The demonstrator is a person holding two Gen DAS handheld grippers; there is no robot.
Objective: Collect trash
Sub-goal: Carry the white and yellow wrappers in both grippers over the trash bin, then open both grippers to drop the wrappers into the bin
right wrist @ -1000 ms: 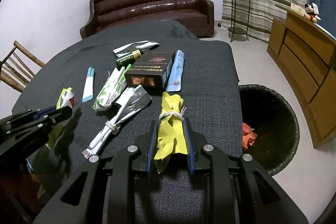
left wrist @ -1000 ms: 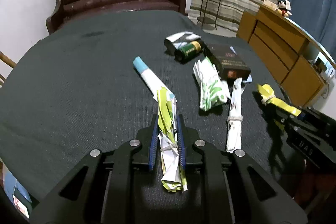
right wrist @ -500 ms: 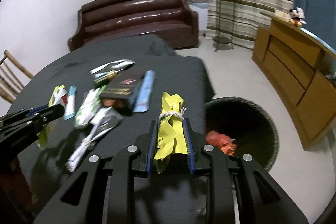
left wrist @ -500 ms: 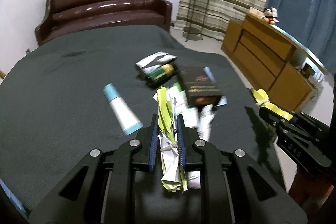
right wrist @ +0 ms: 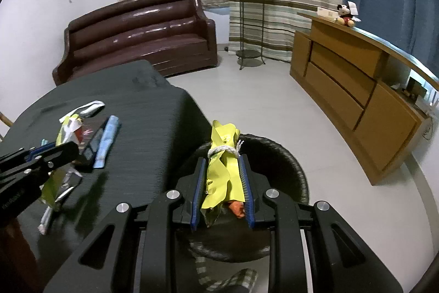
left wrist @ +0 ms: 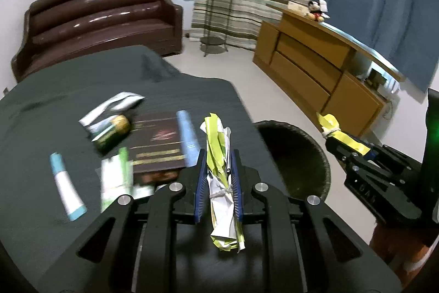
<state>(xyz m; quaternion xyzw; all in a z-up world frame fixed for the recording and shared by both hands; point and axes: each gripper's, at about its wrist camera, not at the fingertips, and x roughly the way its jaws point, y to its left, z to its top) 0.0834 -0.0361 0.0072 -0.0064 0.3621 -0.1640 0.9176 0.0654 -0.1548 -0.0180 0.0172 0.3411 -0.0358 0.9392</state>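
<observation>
My left gripper (left wrist: 218, 155) is shut on a green-and-white wrapper bundle (left wrist: 221, 177) tied with string, held above the table's right edge. My right gripper (right wrist: 222, 164) is shut on a yellow wrapper bundle (right wrist: 222, 172) tied with string, held over the black trash bin (right wrist: 285, 164). The bin also shows in the left wrist view (left wrist: 299, 155), just right of the table. An orange scrap (right wrist: 237, 208) lies inside the bin. The right gripper shows in the left wrist view (left wrist: 333, 137); the left gripper shows in the right wrist view (right wrist: 65, 150).
On the dark table (left wrist: 55, 106) lie a dark box (left wrist: 157, 142), a blue-capped tube (left wrist: 65, 186), a blue packet (left wrist: 188, 136), a green can (left wrist: 112, 131) and other wrappers. A wooden sideboard (right wrist: 356, 103) stands right, a brown sofa (right wrist: 137, 29) behind.
Both grippers have swung right with their bundles. The right gripper has moved from above the table to over the bin. The left gripper has moved toward the table's right edge.
</observation>
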